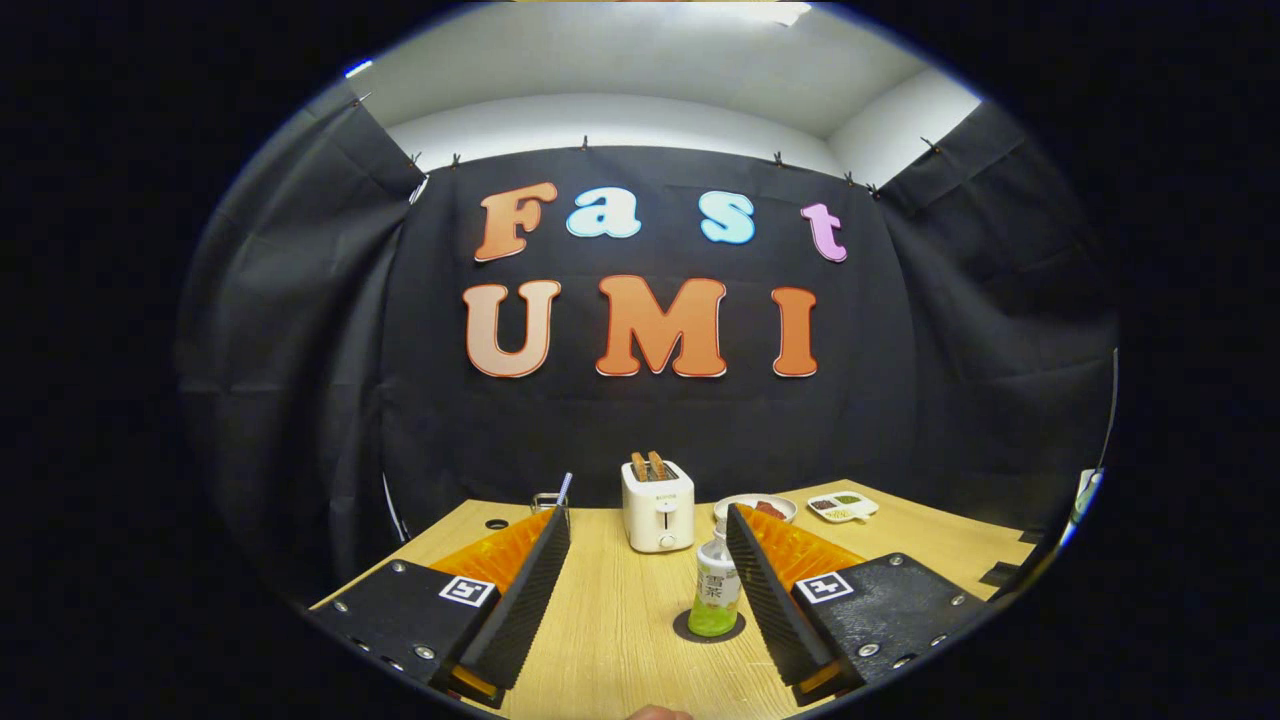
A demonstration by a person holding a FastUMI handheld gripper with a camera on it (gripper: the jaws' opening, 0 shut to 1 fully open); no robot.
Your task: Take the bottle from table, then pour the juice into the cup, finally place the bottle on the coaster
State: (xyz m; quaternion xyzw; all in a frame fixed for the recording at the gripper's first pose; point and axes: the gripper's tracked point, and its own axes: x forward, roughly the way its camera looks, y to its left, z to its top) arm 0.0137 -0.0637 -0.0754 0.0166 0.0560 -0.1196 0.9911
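The gripper [648,590] is hovering low over the wooden table [610,620] with its two fingers spread wide apart and gripping nothing. Between them, close against the inner face of the right finger, the bottle [716,592] is standing upright on a dark round coaster [709,629] — green juice is filling its lower part, a white label is wrapping its middle, and its cap is partly hiding behind the fingertip. Whether the finger is touching the bottle is hard to tell. Beyond the left fingertip a clear cup [548,502] with a straw is peeking out, its lower body hidden. Farther ahead a white toaster [658,504] is holding two slices of toast. To its right a round plate [756,507] with something red is sitting partly behind the right finger, and beside it a small divided dish [843,506] — its contents are too small to make out.
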